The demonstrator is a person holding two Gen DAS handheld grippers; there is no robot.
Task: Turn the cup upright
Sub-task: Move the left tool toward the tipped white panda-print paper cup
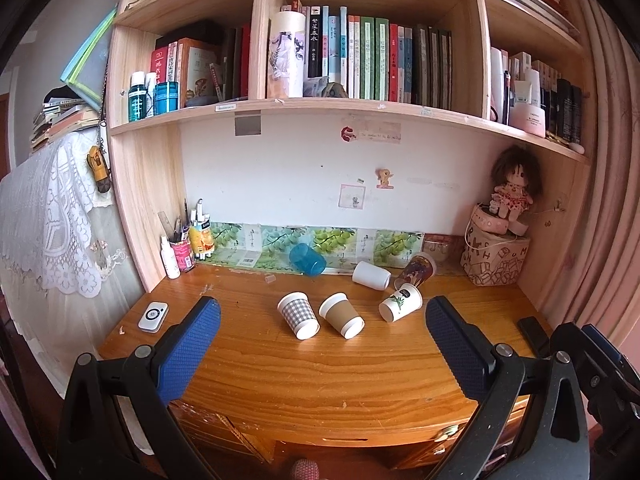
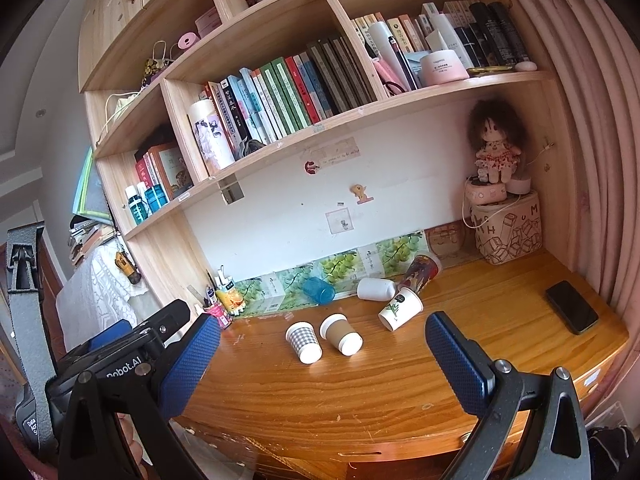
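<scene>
Several cups lie on their sides on the wooden desk [image 1: 320, 376]: a checked paper cup [image 1: 298, 315], a brown paper cup [image 1: 341, 315], a white cup with a leaf print [image 1: 401, 303], a plain white cup [image 1: 371, 275], a dark patterned cup [image 1: 416, 270] and a blue plastic cup [image 1: 307, 259]. The right wrist view shows the checked cup [image 2: 304, 342], brown cup [image 2: 341, 334] and leaf cup [image 2: 400, 308]. My left gripper [image 1: 322, 320] is open and empty, back from the cups over the desk's front. My right gripper [image 2: 323, 336] is open and empty too.
A black phone [image 2: 572, 307] lies at the desk's right. A white remote-like device [image 1: 153, 317] lies at the left. A pen holder [image 1: 182, 252] stands in the back left corner, a printed bag with a doll [image 1: 496, 256] in the back right. Bookshelves hang above.
</scene>
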